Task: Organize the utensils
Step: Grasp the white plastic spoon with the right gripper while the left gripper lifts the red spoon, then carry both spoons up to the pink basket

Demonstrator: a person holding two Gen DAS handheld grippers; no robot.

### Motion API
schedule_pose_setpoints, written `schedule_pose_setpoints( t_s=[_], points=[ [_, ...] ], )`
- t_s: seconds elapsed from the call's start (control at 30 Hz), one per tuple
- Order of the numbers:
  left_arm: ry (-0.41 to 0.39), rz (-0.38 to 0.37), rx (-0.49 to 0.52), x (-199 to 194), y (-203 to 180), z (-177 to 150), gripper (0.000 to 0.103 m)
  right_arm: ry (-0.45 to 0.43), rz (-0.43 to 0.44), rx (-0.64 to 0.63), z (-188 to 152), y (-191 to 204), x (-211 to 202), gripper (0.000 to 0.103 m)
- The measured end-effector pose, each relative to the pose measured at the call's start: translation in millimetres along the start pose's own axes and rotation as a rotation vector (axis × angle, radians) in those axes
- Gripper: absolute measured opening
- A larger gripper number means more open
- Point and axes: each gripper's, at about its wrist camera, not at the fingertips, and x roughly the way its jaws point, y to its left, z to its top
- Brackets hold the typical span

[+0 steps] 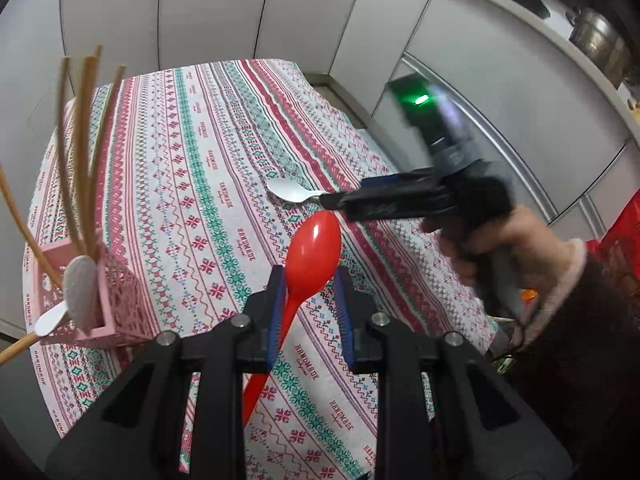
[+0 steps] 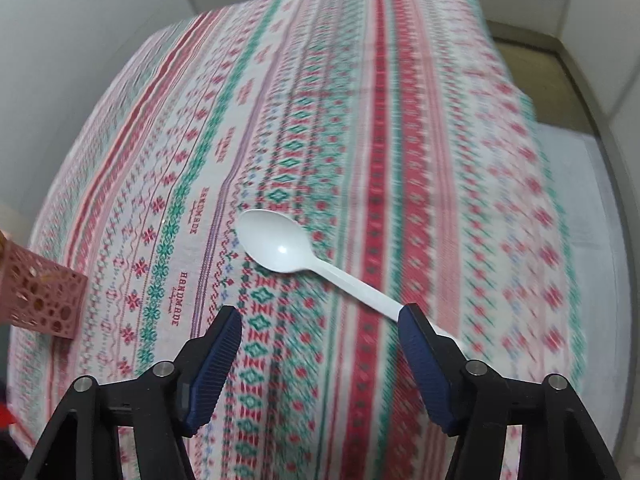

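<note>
While your left gripper [image 1: 308, 300] holds the red spoon [image 1: 314, 246] by its thin neck, the bowl sticks out in front so you can see it. The jaws look narrow around it, though only one pad clearly touches. That spoon likely goes into the pink holder [image 1: 116, 300] at 9 o'clock, where the wooden sticks [image 1: 80, 140] and other white spoons [image 1: 80, 286] stand.

Your right gripper [image 2: 320, 332] has its jaws wide and holds nothing. It sits low over the white spoon [image 2: 280, 246], which lies flat on the striped cloth [image 2: 360, 100], bowl pointing to 11 o'clock. The handle runs under the right pad, not between the pads, so I think you must shift right before you squeeze.
</note>
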Motion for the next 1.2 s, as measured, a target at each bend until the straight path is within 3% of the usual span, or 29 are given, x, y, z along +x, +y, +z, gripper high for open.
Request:
schedule_pose_setpoints(
  t_s=[0.13,0.37,0.47,0.53,0.63,0.7,0.97,1.2],
  points=[
    [-0.011,-0.009,-0.005,-10,6,-2,0.026,0.021,-0.055,-0.088,7,18,23,0.068],
    [-0.029,-0.012,-0.006,-21,13,-5,0.026,0.031,-0.13,-0.123,23,30,49,0.058],
    [-0.037,-0.015,-0.018,-24,18,-7,0.026,0.033,-0.119,-0.107,29,29,56,0.046],
    [-0.047,-0.014,-0.027,-27,21,-7,0.026,0.038,-0.125,-0.107,30,28,61,0.029],
    [-0.064,-0.013,-0.044,-34,26,-8,0.026,0.028,-0.138,-0.113,31,29,63,0.013],
    [-0.071,-0.011,-0.054,-37,29,-8,0.026,0.02,-0.14,-0.106,31,28,62,0.01],
    [-0.11,-0.021,-0.077,-51,36,-9,0.026,-0.025,-0.157,-0.086,29,30,44,0.003],
    [-0.227,-0.052,-0.099,-86,46,-6,0.026,-0.148,-0.067,0.008,27,28,-5,0.003]
  ],
)
